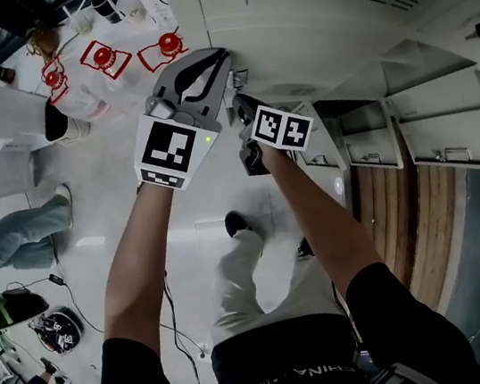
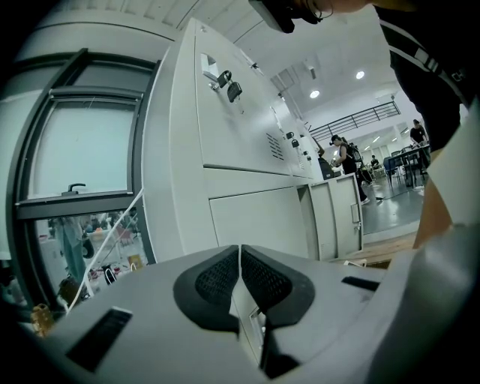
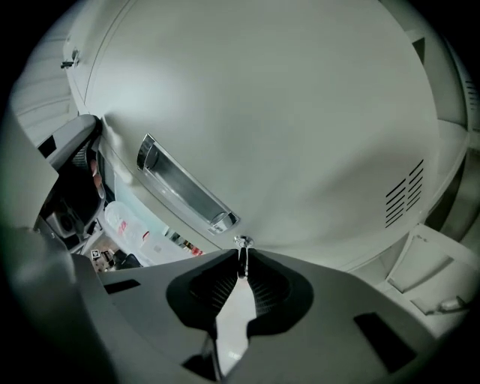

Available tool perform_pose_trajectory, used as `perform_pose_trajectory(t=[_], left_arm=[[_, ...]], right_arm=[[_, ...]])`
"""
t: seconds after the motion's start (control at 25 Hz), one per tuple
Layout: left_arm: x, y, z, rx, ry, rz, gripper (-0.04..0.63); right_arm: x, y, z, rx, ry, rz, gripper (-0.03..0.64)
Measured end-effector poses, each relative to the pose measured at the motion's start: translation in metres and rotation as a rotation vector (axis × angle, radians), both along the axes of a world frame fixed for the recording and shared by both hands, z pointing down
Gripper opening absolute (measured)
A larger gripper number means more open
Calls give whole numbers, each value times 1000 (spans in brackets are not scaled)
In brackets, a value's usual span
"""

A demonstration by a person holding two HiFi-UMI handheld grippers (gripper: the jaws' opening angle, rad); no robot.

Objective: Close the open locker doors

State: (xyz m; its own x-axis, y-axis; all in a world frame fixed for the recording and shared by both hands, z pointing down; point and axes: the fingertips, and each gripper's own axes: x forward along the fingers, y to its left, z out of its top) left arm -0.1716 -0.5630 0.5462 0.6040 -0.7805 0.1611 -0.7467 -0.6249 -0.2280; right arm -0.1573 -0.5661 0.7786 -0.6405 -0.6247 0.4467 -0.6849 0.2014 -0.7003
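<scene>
**Sam:** What is the left hand-held gripper (image 1: 221, 61) doing?

**Mia:** It is clenched. In the left gripper view, its two dark pads (image 2: 214, 279) pinch the thin white edge of the locker door (image 2: 246, 319). The edge runs right between them.

**Sam:** And the right hand-held gripper (image 1: 239, 98)?

**Mia:** That one is clenched too. It is grasping a small shiny key (image 3: 241, 243). The key sits between its pads (image 3: 214, 289) and pokes out just past the tips. There it meets the flat front of the door.

**Sam:** So where is the door?

**Mia:** It is right in front of the right hand-held gripper, and it fills almost all of the right gripper view. A long metal handle (image 3: 187, 184) is just above and to the left of the tips. A set of little air slits (image 3: 405, 196) is off to the right of them.

**Sam:** Are the two hand-held grippers close together?

**Mia:** Yes. From the head view they are side by side at the same door. The left one is a bit higher and further left.

**Sam:** Are there more doors?

**Mia:** Yes. The other doors (image 1: 446, 122) are well to the right of the right hand-held gripper. They stick out from the lockers, open.
</scene>
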Motion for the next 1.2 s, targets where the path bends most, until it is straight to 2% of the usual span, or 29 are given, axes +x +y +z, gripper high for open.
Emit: perform_pose_trajectory(t=[0.28, 0.8, 1.2], left_arm=[[0, 0, 0, 1, -1, 2, 28], [0, 0, 0, 3, -7, -6, 26], [0, -1, 1, 6, -6, -15, 26]], right_arm=[[1, -1, 0, 10, 76, 13, 49], [-3, 0, 0, 107, 381, -37, 50], [-6, 2, -2, 185, 666, -52, 51]])
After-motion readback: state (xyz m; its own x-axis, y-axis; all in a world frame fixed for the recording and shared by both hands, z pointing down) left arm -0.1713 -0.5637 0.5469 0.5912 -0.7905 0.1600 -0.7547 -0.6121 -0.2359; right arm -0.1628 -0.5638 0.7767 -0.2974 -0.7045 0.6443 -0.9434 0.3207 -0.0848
